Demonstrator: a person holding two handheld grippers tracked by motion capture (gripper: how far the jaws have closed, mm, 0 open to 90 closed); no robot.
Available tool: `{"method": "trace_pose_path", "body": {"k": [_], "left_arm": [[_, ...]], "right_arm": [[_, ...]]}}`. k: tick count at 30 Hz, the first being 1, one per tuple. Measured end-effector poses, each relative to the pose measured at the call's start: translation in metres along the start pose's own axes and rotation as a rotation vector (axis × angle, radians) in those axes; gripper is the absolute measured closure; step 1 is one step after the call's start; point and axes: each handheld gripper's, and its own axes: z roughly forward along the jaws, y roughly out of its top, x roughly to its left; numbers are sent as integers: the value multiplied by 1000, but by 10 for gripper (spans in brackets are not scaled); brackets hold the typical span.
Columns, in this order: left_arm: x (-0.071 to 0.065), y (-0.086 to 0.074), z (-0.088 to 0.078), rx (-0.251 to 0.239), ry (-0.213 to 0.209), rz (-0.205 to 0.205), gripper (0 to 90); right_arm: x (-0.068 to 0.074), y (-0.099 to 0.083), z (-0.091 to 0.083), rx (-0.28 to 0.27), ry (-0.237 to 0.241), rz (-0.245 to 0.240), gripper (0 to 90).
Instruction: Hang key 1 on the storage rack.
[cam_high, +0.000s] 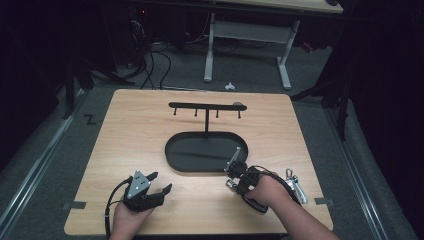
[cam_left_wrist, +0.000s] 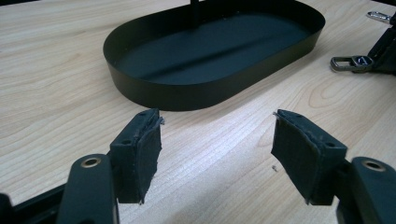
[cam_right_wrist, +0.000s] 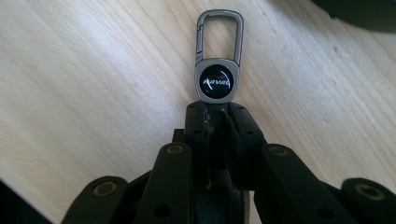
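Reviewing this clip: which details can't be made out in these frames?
- Keychain strap: right gripper view, hidden between the closed fingers.
- Second keychain: high view, too small for detail.
- Hook stand post: left gripper view, cut off by the top edge above the black tray.

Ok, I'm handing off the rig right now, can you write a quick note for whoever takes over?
Right gripper: shut on a key clip, low over the table, beside the black tray.
Left gripper: open, nothing between its pads, resting near the table's front edge.
A second key clip lies on the table to the right.
The hook rack above the tray carries nothing.
Done: first clip gripped. Left, probably: hang both clips on the hooks.
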Motion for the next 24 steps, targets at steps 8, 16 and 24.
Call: {"method": "trace_pose_path", "body": {"k": [8, 16, 24], "left_arm": [[1, -3, -5, 1, 0, 2, 330], [2, -3, -10, -18, -2, -12, 332], [1, -3, -11, -21, -5, -21, 332]], "right_arm": [[0, -3, -22, -80, -3, 36, 803], [3, -9, -43, -102, -33, 35, 803], [2, -10, -69, -145, -55, 45, 805]]}}
